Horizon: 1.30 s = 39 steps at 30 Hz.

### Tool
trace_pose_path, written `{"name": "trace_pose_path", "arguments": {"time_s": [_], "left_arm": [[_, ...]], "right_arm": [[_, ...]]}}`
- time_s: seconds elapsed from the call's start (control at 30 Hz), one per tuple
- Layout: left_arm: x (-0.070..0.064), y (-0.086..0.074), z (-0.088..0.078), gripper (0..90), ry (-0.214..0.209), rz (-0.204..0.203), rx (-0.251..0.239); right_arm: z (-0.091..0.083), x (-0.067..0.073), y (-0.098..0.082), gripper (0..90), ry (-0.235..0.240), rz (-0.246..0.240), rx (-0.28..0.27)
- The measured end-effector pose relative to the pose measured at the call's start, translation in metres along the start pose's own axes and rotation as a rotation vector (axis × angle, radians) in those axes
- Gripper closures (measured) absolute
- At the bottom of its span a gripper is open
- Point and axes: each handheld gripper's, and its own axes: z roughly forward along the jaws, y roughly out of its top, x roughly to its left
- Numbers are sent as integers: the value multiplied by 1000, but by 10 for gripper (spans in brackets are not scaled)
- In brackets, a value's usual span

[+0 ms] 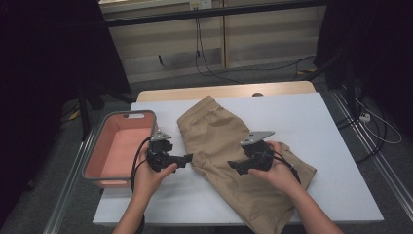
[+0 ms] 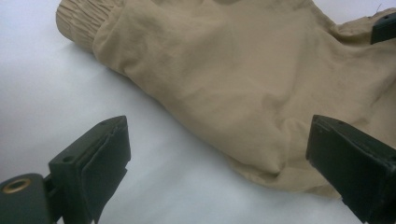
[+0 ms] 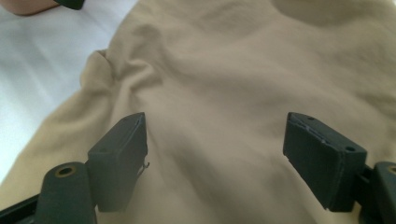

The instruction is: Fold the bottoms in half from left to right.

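Shorts (image 1: 229, 151), khaki, lie flat on the white surface (image 1: 316, 126), long axis running diagonally from the waistband at far centre to the leg hems near the person's right. Left hand-held gripper (image 1: 187, 158) sits just off the shorts' left edge, jaws pointing right at the fabric, wide open, nothing held. Right hand-held gripper (image 1: 233, 165) hovers over the cloth mid-leg, jaws pointing left, also well open and empty. Both are close; the right is already above the fabric, so I'd judge it nearer for a pinch. Salmon bin (image 1: 119, 146) stands left of the shorts. Beyond: dim room, grey floor, cables, wood panels.
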Motion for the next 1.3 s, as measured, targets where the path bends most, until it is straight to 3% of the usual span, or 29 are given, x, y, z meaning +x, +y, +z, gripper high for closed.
{"name": "trace_pose_path", "arguments": {"time_s": [0.43,0.53,0.8,1.07,1.23,1.3], "left_arm": [[-1,1,0,65,1,4,0],[-1,1,0,66,2,5,-1],[0,0,-2,66,3,5,-2],[0,0,-2,66,3,5,1],[-2,0,-1,65,4,7,-3],[-2,1,-1,65,3,12,1]], "right_arm": [[-40,-30,-30,236,-109,57,2],[-43,-33,-33,244,-122,65,6],[-51,-48,-43,329,-216,80,29],[-60,-67,-58,404,-295,138,50],[-62,-73,-72,582,-291,156,82],[-61,-73,-74,735,-289,155,98]]}}
